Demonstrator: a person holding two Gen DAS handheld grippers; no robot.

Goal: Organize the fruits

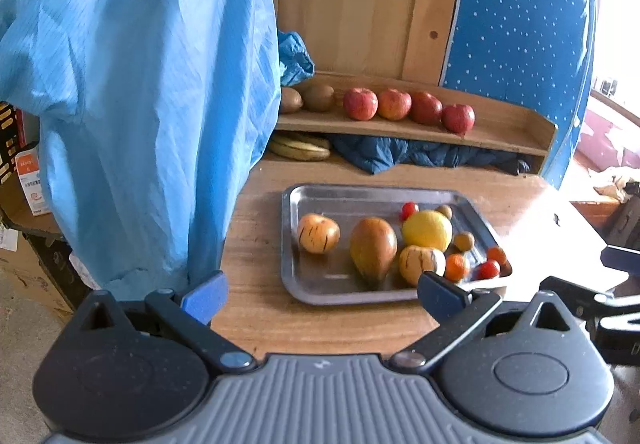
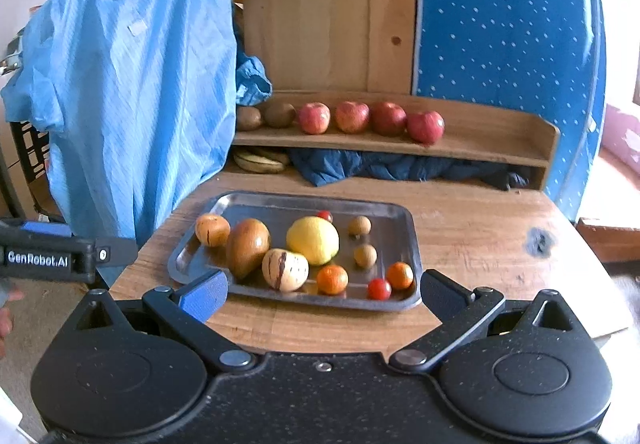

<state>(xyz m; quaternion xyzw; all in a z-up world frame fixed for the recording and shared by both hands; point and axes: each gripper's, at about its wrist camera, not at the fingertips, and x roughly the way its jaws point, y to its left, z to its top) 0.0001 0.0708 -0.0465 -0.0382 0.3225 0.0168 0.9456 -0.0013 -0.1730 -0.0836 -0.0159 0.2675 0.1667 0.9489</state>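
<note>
A steel tray (image 2: 400,216) sits on the wooden worktop (image 2: 472,244), toward its near left edge, and holds the mixed fruit: two pale striped melons (image 2: 285,269), a brown pear-shaped fruit (image 2: 247,246), a yellow lemon (image 2: 313,240), two small oranges (image 2: 332,279), a few cherry tomatoes (image 2: 379,289) and two small brown round fruits (image 2: 365,255). Behind it, along the far edge of the worktop, a low wooden shelf (image 2: 492,148) carries four red apples (image 2: 352,117) in a row with two kiwis (image 2: 279,114) at their left end; bananas (image 2: 258,163) lie under the shelf at its left end.

Both grippers hang just short of the tray's near edge, with the fruit straight ahead of each. The right gripper (image 2: 320,292) faces the middle of the tray, with the near striped melon and an orange closest ahead. The left gripper (image 1: 320,294) faces the tray's left half, its right finger just in front of the near right corner. The pear-shaped fruit lies with its long axis running from far to near, narrow end toward the grippers, closer to the left one.

Jaws on both grippers are spread wide, holding and touching nothing.

The shelf row looks sorted by kind while the tray is a mix, so this would fit either fruit going from tray to shelf or a finished arrangement; the pictures do not settle which.
</note>
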